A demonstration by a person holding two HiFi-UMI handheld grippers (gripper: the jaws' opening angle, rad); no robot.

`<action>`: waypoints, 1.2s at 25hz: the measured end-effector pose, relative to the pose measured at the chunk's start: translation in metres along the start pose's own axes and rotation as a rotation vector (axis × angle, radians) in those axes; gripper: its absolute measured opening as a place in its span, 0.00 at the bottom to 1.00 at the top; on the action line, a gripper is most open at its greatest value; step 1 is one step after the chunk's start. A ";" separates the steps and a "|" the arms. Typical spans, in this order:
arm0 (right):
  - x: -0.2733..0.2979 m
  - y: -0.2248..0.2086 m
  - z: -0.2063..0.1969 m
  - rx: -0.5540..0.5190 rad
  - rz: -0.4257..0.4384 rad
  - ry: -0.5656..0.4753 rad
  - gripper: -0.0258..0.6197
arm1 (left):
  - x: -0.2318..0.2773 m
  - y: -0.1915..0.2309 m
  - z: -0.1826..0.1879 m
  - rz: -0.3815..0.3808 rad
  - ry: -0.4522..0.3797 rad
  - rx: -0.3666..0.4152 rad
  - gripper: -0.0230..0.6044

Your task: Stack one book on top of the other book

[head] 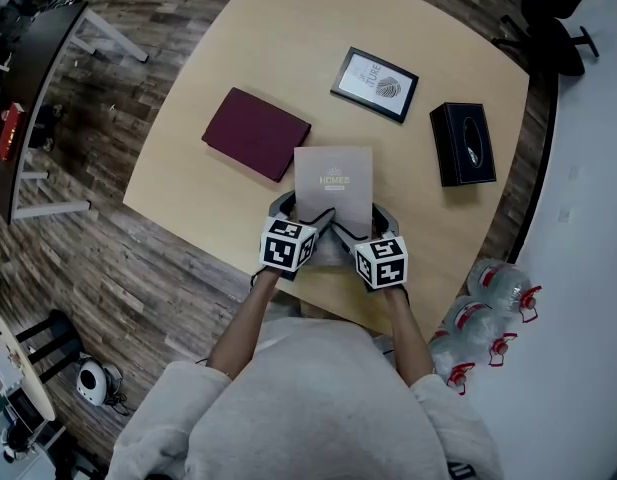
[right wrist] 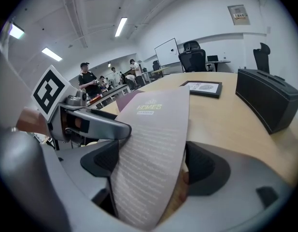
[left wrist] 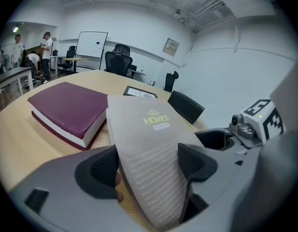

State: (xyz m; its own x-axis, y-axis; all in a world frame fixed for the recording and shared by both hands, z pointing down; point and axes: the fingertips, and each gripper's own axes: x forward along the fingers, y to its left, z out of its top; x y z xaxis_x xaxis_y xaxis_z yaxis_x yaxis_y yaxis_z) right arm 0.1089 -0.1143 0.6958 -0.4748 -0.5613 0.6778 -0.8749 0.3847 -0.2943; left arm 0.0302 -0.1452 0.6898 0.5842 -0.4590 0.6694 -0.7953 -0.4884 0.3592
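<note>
A grey book (head: 333, 180) printed "HOMES" lies at the near middle of the table, its far left corner by the maroon book (head: 256, 133). Both grippers are at its near edge. My left gripper (head: 300, 230) has the grey book (left wrist: 149, 144) slanting between its jaws, one pad (left wrist: 196, 161) on the cover and the other against the underside. The maroon book (left wrist: 69, 109) lies flat just left of it. My right gripper (head: 360, 236) also has the grey book (right wrist: 151, 149) between its jaws, with a small gap showing at the right pad (right wrist: 204, 166).
A framed picture (head: 375, 83) and a black box (head: 463, 143) sit on the far right of the wooden table (head: 218, 58). Water bottles (head: 488, 308) stand on the floor at the right. People stand at desks in the background.
</note>
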 end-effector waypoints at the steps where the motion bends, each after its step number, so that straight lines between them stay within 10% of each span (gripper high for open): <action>1: -0.001 -0.001 0.002 -0.003 -0.001 -0.004 0.71 | 0.000 0.000 0.001 -0.003 -0.002 -0.006 0.64; 30: -0.021 0.012 -0.011 -0.093 -0.007 0.033 0.69 | -0.021 -0.014 -0.023 0.028 -0.026 -0.103 0.64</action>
State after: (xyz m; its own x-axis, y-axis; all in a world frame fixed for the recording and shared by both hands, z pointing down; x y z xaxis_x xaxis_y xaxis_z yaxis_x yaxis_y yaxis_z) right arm 0.1094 -0.0895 0.6855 -0.4643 -0.5400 0.7020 -0.8645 0.4484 -0.2269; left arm 0.0251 -0.1115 0.6854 0.5647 -0.4909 0.6635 -0.8228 -0.3973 0.4064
